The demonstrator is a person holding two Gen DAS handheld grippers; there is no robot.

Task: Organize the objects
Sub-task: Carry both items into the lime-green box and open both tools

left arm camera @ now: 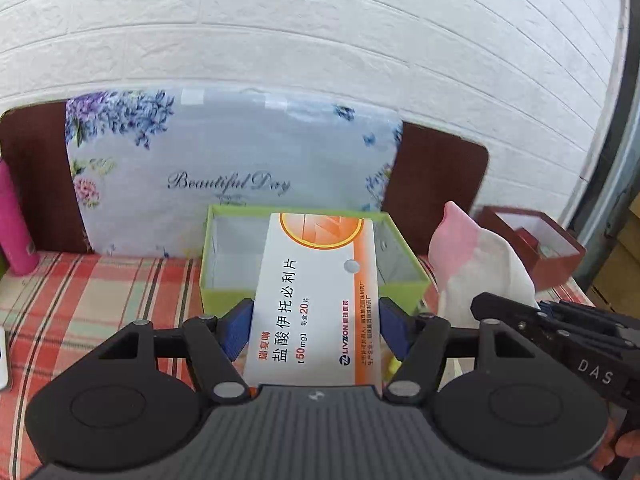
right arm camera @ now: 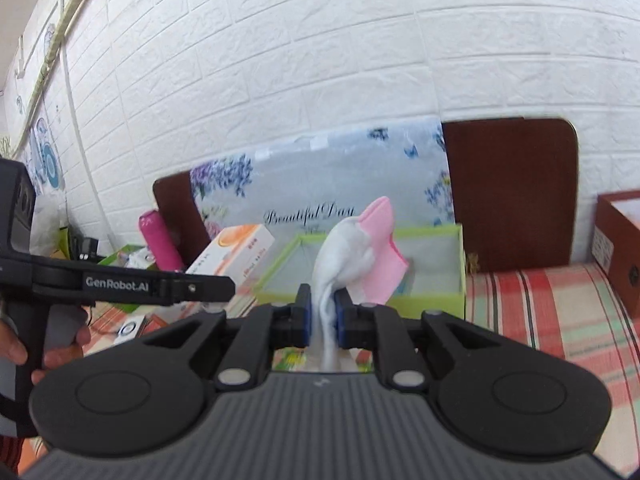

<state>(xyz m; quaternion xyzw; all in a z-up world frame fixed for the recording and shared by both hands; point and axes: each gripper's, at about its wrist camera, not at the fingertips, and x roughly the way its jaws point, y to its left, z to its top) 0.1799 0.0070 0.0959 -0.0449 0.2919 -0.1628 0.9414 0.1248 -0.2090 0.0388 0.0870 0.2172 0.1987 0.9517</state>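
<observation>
The near end of the medicine box (left arm camera: pixel 316 300) is hidden behind the body of the left gripper (left arm camera: pixel 316 330); the small print along its orange strip is too small to be read; the floor of the green box (left arm camera: pixel 224 252) is partly covered by it; the pink bottle (left arm camera: pixel 14 224) and the red box (right arm camera: pixel 620 248) are cut off by picture edges; the lower end of the white and pink cloth (right arm camera: pixel 352 252) is hidden behind the right gripper (right arm camera: pixel 322 316).
</observation>
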